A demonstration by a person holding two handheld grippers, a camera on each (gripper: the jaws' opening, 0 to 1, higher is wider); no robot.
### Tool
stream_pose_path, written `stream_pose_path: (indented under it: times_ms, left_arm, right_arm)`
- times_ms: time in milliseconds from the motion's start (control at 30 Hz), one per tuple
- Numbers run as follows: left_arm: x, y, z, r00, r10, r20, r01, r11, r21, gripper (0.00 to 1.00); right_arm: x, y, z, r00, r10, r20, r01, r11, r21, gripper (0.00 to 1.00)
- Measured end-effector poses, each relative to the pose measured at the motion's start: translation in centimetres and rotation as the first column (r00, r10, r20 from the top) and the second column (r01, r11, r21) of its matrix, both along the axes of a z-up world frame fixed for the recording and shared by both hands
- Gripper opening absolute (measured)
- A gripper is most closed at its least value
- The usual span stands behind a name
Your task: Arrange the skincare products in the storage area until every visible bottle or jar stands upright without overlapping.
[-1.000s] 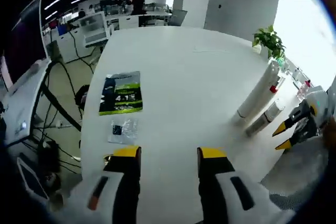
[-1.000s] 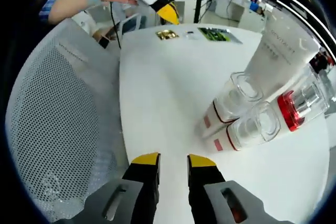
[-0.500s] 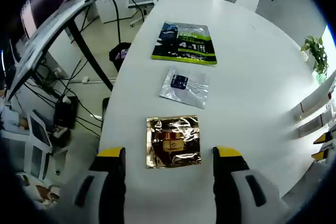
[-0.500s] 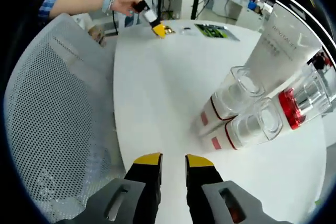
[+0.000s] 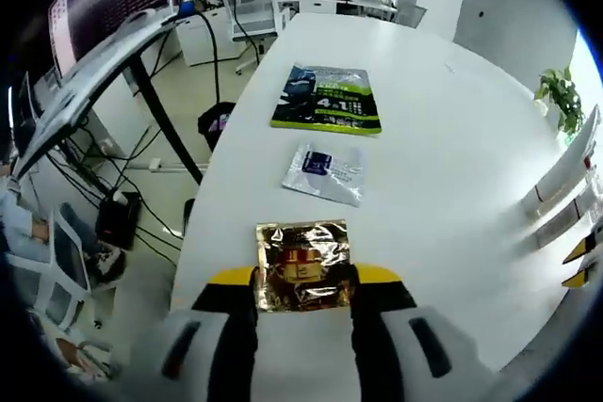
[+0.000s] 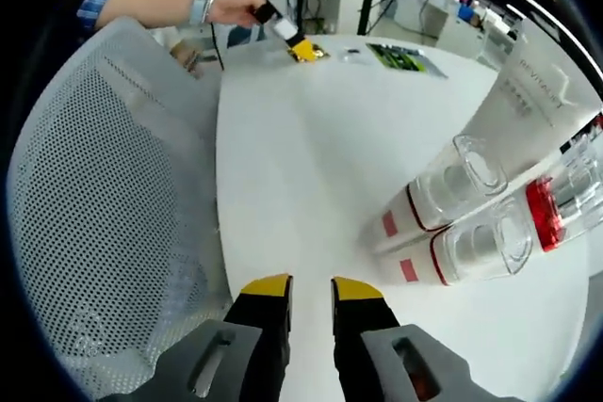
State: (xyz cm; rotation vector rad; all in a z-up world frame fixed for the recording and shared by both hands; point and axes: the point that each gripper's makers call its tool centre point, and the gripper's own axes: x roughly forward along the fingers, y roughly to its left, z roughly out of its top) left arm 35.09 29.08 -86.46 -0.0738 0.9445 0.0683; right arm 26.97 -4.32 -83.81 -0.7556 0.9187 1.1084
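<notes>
A gold foil sachet point(image 5: 301, 264) lies on the white table point(image 5: 452, 91) near its edge, and my left gripper point(image 5: 303, 276) is shut on its two sides. In the right gripper view the same left gripper point(image 6: 297, 47) meets the gold sachet point(image 6: 311, 52) at the far end, held by a person's hand point(image 6: 221, 2). A white tube point(image 6: 537, 101), two clear-capped bottles point(image 6: 452, 185) and a red-collared bottle point(image 6: 556, 204) lie on their sides together. My right gripper point(image 6: 311, 287) is shut and holds nothing, short of them and to their left. They also show as the tube point(image 5: 570, 162) beside the right gripper point(image 5: 577, 264).
A green and black packet point(image 5: 328, 99) and a clear sachet point(image 5: 325, 162) lie beyond the gold one. A potted plant point(image 5: 561, 96) stands at the far right. A grey mesh chair point(image 6: 104, 214) sits close on the left of the table point(image 6: 301, 167). Desks and cables fill the floor point(image 5: 141, 167).
My left gripper's jaws have drawn in from wide apart onto the gold sachet's sides. The right gripper view has shifted slightly; its jaws are unchanged.
</notes>
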Motion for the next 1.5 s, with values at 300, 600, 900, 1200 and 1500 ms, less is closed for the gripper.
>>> stream_pose_path:
  times_ms: [300,600,900,1200,1500]
  left_arm:
    - [0.1,-3.0,5.3,0.976,-0.015,0.219,0.056,0.981,-0.184,0.31]
    - [-3.3,-10.6,13.8,0.844,-0.249,0.475,0.385,0.898,-0.212,0.3]
    - [-5.6,-15.3,17.4,0.705,-0.45,0.548,0.548,0.836,-0.019,0.28]
    - [-7.6,-19.6,18.4,0.57,-0.6,0.562,0.683,0.726,0.082,0.28]
    - [-7.0,-17.0,17.1,0.664,-0.476,0.576,0.664,0.73,-0.162,0.16]
  right_arm:
    - [-0.3,4.0,3.9,1.0,0.009,0.025,-0.015,0.97,0.242,0.1]
    - [1.5,10.9,14.8,0.983,-0.185,-0.007,0.137,0.702,0.699,0.09]
    - [1.5,14.0,15.3,0.916,-0.283,-0.284,0.391,0.48,0.785,0.19]
    - [1.6,13.6,14.4,0.877,-0.288,-0.384,0.477,0.442,0.759,0.0]
    - [0.8,13.1,15.3,0.872,-0.219,-0.438,0.489,0.436,0.756,0.0]
